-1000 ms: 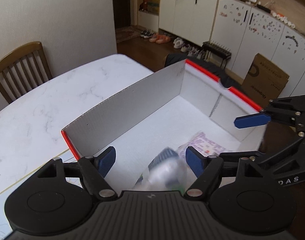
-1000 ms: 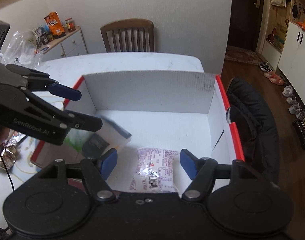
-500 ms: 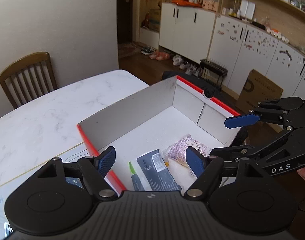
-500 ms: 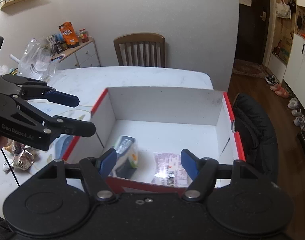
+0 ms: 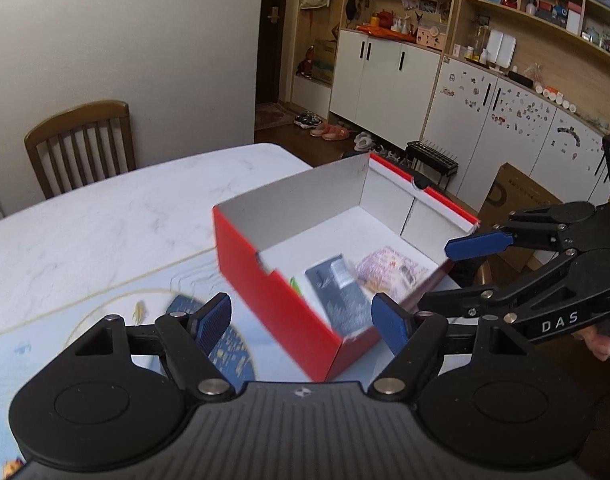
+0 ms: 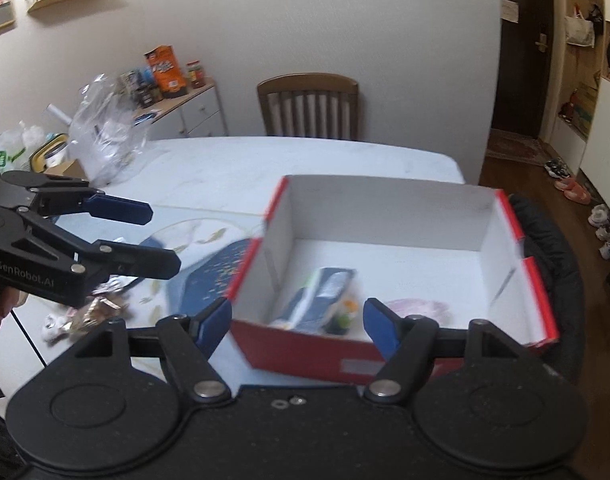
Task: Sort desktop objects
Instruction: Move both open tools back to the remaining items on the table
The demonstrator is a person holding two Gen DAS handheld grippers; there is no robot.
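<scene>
A red box (image 5: 277,300) with a white inside stands on the white table; it also shows in the right wrist view (image 6: 305,354). In it lie a dark grey packet (image 5: 337,292) (image 6: 321,292) and a pink printed pouch (image 5: 389,268) (image 6: 413,306). My left gripper (image 5: 301,324) is open and empty, held above the box's near corner. My right gripper (image 6: 297,322) is open and empty, above the box's near wall. Each gripper shows in the other's view: the right one (image 5: 457,276) and the left one (image 6: 157,236).
A dark blue patterned object (image 6: 209,276) (image 5: 225,344) lies on a light blue mat left of the box. Crumpled wrappers (image 6: 93,308) lie near the table's left edge. Plastic bags (image 6: 105,132) stand at the far left. A wooden chair (image 6: 309,108) stands behind the table.
The dark packet dropped out of my left gripper into the box. Both grippers have pulled back and up, away from the box, and stay open.
</scene>
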